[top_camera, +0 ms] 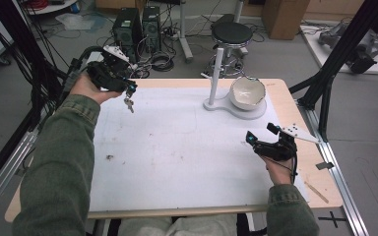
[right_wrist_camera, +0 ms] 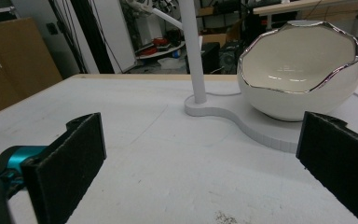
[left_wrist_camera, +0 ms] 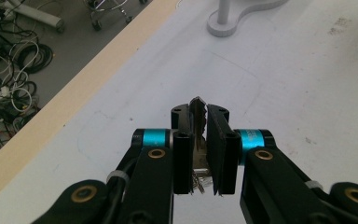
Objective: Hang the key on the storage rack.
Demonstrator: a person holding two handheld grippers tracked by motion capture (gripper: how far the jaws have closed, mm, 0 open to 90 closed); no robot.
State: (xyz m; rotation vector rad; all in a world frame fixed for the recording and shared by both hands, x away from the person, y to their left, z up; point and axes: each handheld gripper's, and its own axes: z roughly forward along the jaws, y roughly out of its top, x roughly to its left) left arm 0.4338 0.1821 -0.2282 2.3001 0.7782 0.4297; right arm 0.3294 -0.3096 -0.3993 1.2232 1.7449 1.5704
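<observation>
My left gripper point(top_camera: 129, 89) is raised over the table's far left corner, shut on a bunch of keys point(top_camera: 128, 103) that dangles below it. In the left gripper view the keys point(left_wrist_camera: 197, 112) are pinched between the two black jaws of my left gripper point(left_wrist_camera: 198, 116). A white egg-shaped bowl point(top_camera: 247, 93) with a silver rim sits on a white stand base point(top_camera: 226, 106) with an upright post point(top_camera: 217, 73) at the far right. My right gripper point(top_camera: 250, 138) hovers open at the right, nothing between its jaws. The right gripper view has the bowl point(right_wrist_camera: 300, 77) just ahead.
A white mat point(top_camera: 177, 147) covers the wooden table point(top_camera: 325, 182). A small dark speck point(top_camera: 110, 157) lies on the mat at left. Beyond the table stand a stool point(top_camera: 231, 37), computer towers point(top_camera: 138, 27) and floor cables. Black frame posts point(top_camera: 334, 73) flank both sides.
</observation>
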